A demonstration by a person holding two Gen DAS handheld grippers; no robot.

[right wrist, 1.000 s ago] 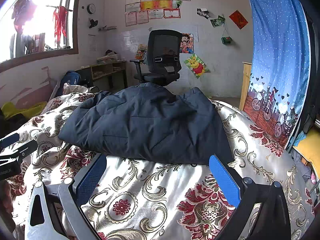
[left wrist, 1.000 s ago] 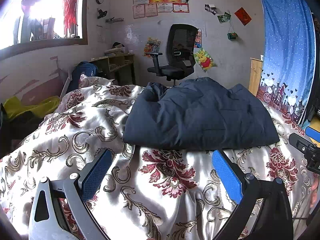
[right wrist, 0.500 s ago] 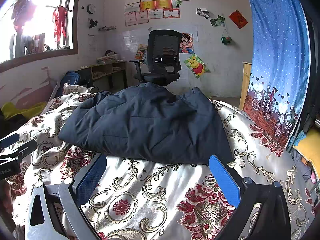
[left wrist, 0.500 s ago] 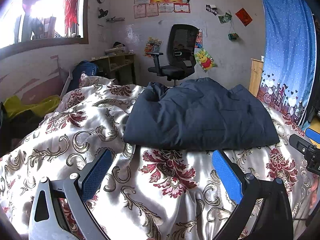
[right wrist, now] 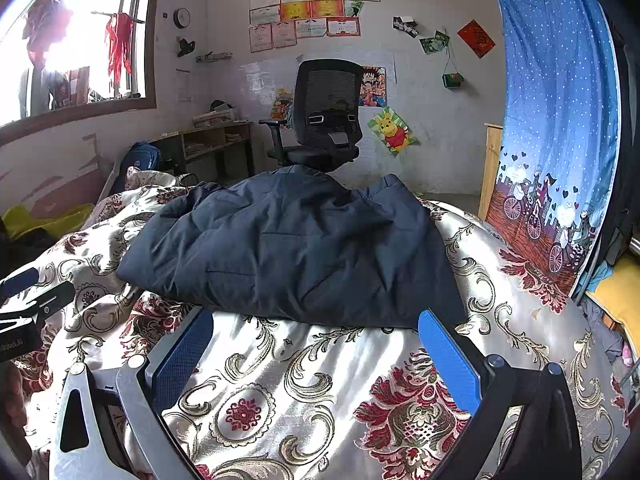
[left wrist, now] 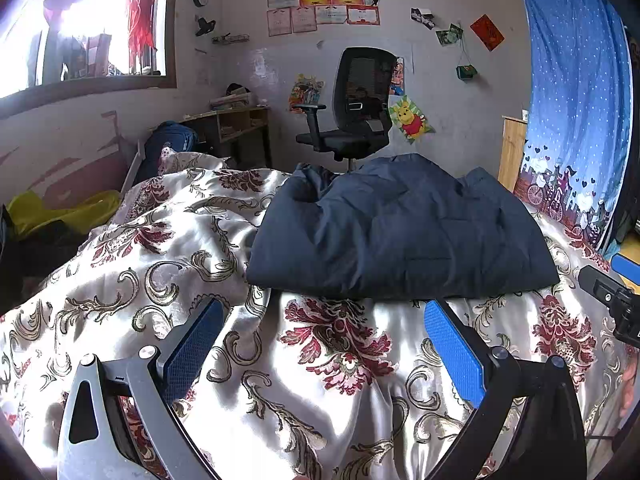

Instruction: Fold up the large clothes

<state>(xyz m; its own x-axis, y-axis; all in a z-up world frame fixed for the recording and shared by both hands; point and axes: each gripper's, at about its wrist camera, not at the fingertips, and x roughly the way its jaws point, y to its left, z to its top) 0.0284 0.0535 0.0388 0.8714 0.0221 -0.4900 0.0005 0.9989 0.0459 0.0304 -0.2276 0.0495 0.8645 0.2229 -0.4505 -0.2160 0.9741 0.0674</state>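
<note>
A dark navy padded jacket (left wrist: 400,228) lies folded into a thick rectangle on the bed's floral satin quilt (left wrist: 320,360); it also shows in the right wrist view (right wrist: 296,248). My left gripper (left wrist: 324,320) is open and empty, hovering over the quilt just short of the jacket's near edge. My right gripper (right wrist: 316,332) is open and empty, also just short of that edge. The right gripper's tip shows at the left view's right edge (left wrist: 612,296). The left gripper's tip shows at the right view's left edge (right wrist: 28,300).
A black office chair (left wrist: 356,108) stands beyond the bed by the far wall. A low wooden shelf (left wrist: 236,128) is at the back left. A blue curtain (left wrist: 576,112) hangs at the right. Yellow and dark cloth (left wrist: 52,216) lies at the left.
</note>
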